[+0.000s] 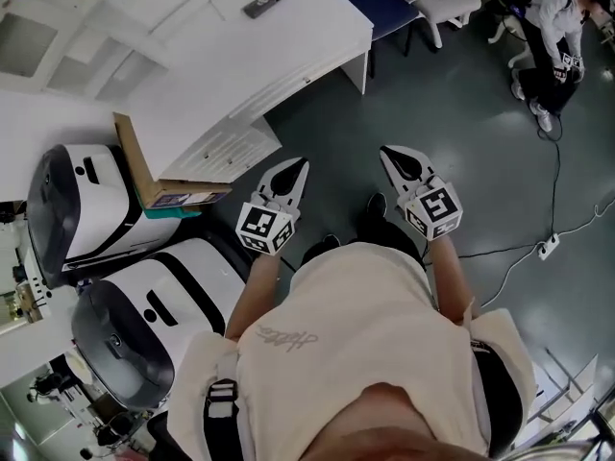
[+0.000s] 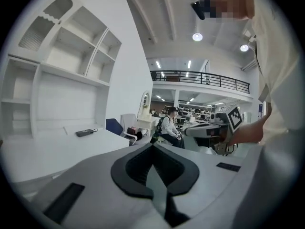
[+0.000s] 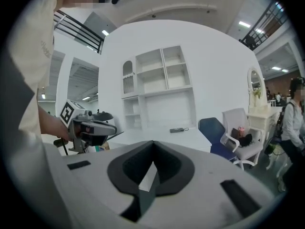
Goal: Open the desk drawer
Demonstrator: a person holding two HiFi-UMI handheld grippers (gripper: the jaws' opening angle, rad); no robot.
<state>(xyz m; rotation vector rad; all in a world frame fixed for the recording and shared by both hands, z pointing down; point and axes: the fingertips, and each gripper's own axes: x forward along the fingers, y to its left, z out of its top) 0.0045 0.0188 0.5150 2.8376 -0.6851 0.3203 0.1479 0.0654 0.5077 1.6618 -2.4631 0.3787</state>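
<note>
- The left gripper (image 1: 298,169) and right gripper (image 1: 392,157) both have their jaws together, holding nothing.
- The desk (image 1: 288,36) stands well apart on the left, and I can't pick out its drawer.
- It probably slides stiffly; grab the front edge.

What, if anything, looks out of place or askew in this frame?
Nothing spilled or damaged. Only a power strip and its cable lie loose across the floor at right, and an open cardboard box stands beside the desk.
</note>
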